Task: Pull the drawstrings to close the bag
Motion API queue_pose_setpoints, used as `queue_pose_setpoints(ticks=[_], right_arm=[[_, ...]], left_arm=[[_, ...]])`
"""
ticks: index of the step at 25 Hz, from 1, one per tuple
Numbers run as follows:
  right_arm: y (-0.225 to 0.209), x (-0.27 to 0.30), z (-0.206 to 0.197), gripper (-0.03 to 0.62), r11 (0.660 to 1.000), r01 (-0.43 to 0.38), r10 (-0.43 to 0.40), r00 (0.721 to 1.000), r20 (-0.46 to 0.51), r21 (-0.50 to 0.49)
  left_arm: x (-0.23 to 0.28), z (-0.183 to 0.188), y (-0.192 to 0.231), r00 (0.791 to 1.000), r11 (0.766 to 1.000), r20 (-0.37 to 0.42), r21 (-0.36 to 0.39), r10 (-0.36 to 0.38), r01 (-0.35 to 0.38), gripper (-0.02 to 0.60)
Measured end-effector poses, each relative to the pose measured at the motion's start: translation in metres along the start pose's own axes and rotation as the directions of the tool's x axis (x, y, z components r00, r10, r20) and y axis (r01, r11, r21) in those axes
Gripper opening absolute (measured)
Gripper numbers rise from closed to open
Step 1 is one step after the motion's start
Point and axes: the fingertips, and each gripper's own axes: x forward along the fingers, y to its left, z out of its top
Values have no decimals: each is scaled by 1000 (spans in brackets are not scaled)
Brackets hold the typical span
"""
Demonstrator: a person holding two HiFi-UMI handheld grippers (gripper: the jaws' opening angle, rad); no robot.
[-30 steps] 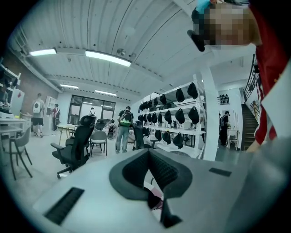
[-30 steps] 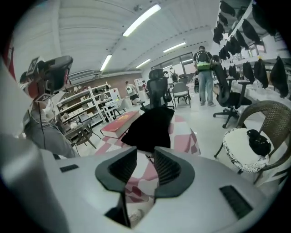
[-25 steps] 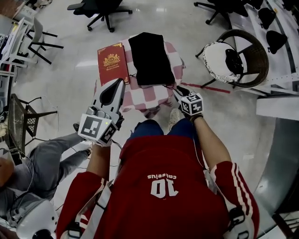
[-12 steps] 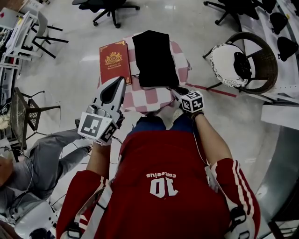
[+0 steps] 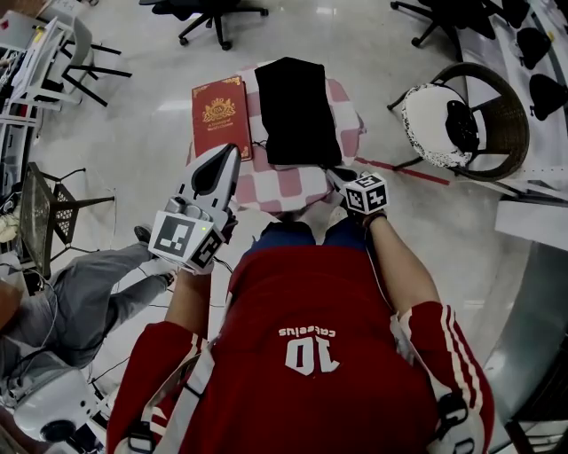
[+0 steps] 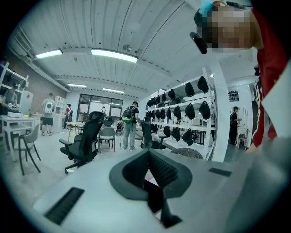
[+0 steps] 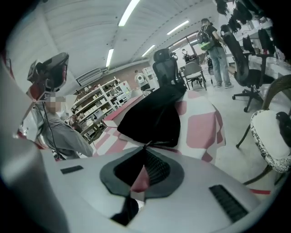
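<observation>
A black drawstring bag (image 5: 297,111) lies flat on a small table with a pink and white checked cloth (image 5: 293,188); it also fills the middle of the right gripper view (image 7: 154,116). My right gripper (image 5: 337,172) sits at the bag's near right corner. Its jaws are shut on the thin drawstring (image 7: 157,144) that runs from the bag's mouth to the gripper's tip (image 7: 145,148). My left gripper (image 5: 232,151) is held up beside the table's near left corner, shut and empty, and faces out into the room (image 6: 148,152). A second cord (image 5: 259,143) trails at the bag's near left corner.
A red book (image 5: 220,115) lies on the table left of the bag. A wicker chair (image 5: 510,133) with a white cushion stands to the right. Office chairs (image 5: 209,11) stand beyond the table. A seated person in grey trousers (image 5: 89,293) and a metal chair (image 5: 44,222) are at the left.
Both grippers stay almost where they were, and the right one keeps hold of the cord. The seated person at the left has drawn a leg back a little.
</observation>
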Motion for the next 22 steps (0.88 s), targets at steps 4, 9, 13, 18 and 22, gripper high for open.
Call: queue_pose_setpoints(ticks=[4, 9, 13, 18, 22], right_arm=[[10, -12, 16, 20, 1000, -21, 21, 1000, 10, -2], [22, -29, 41, 20, 999, -45, 46, 999, 25, -13], [32, -43, 65, 18, 997, -59, 61, 997, 44, -52], [47, -59, 96, 18, 986, -79, 88, 994, 58, -150], [59, -69, 116, 17, 964, -92, 108, 993, 51, -251]], left_arm=[[-3, 7, 5, 1000, 1000, -16, -11, 19, -19, 8], [-4, 23, 9, 999, 999, -13, -31, 38, -39, 8], [-5, 31, 14, 998, 997, -19, -43, 58, -59, 8], [-5, 40, 17, 997, 997, -5, -32, 76, -76, 8], [-5, 43, 21, 992, 991, -26, -41, 128, -128, 8]])
